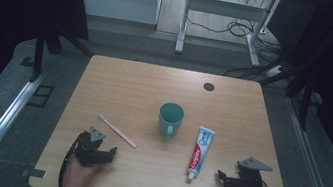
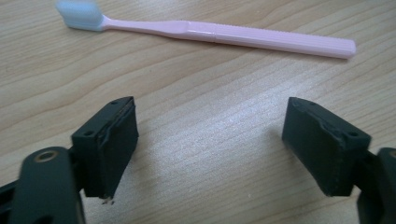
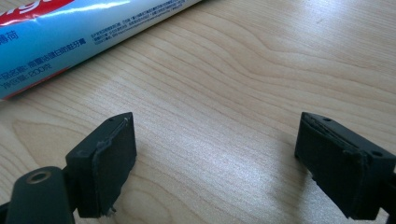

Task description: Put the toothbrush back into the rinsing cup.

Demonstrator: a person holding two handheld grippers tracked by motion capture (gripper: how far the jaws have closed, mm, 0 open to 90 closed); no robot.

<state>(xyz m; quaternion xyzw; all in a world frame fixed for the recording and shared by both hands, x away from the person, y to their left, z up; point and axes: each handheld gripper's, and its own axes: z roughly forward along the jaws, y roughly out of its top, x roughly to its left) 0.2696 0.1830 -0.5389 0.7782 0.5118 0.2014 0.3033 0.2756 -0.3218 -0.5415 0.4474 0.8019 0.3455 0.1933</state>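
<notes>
Both grippers rest low at the near edge of the pale wood-grain table, one per hand, each facing an item it seems meant to take.

Left gripper: jaws stand wide apart, nothing between them but bare wood. The pink plastic toothbrush with a pale blue bristle head lies flat just ahead of the jaw tips, crosswise to them, not touching. In the high view it sits diagonally just beyond this gripper, head away from it. Lying crosswise suits a pinch across the slim handle.

Right gripper: jaws likewise spread wide and empty. The blue, white and red toothpaste tube lies ahead and to the left of the jaws, apart from them; in the high view the tube lies flat with its cap end toward this gripper.

The teal plastic mug with a handle stands upright beyond both grippers, between the two items, mouth open upward. Judgement: likely the receptacle, placed centrally so either hand can reach it.
</notes>
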